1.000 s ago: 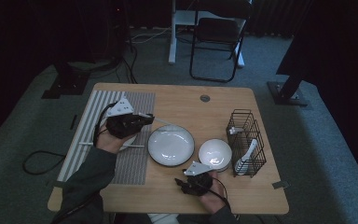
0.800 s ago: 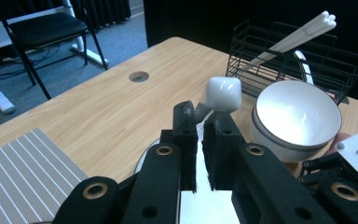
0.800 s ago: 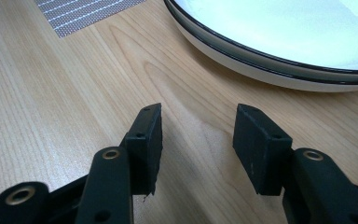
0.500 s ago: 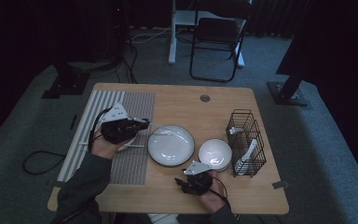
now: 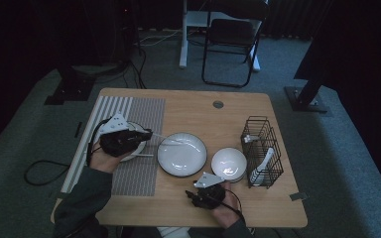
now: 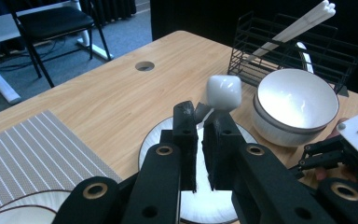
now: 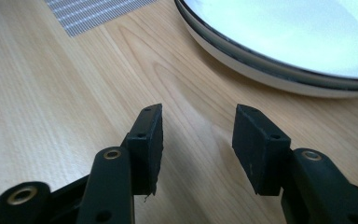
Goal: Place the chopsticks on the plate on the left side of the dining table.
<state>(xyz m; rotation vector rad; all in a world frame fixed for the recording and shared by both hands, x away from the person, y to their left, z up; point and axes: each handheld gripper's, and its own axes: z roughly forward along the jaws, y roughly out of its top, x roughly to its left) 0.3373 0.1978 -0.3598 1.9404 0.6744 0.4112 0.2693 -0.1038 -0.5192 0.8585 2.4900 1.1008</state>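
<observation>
My left gripper (image 5: 148, 134) hovers over the striped mat (image 5: 144, 111), shut on the handle of a white ceramic spoon (image 5: 171, 141). The spoon points right, over the near rim of the large white plate (image 5: 182, 157). In the left gripper view the jaws (image 6: 203, 116) pinch the spoon (image 6: 223, 92) above that plate (image 6: 149, 144). A smaller white plate (image 5: 131, 150) lies on the mat under the left gripper. My right gripper (image 5: 194, 195) rests low at the table's front, open, with nothing between its fingers (image 7: 147, 140). The large plate (image 7: 284, 42) lies just ahead of it.
A white bowl (image 5: 229, 162) sits right of the large plate. Beyond it a black wire basket (image 5: 262, 130) holds a spoon and white chopsticks (image 6: 298, 23). A round cable hole (image 5: 218, 104) is at the table's back. A folding chair (image 5: 230, 34) stands behind the table.
The left gripper has drifted toward the person with the spoon and now sits over the small plate on the mat. The right gripper has stayed put.
</observation>
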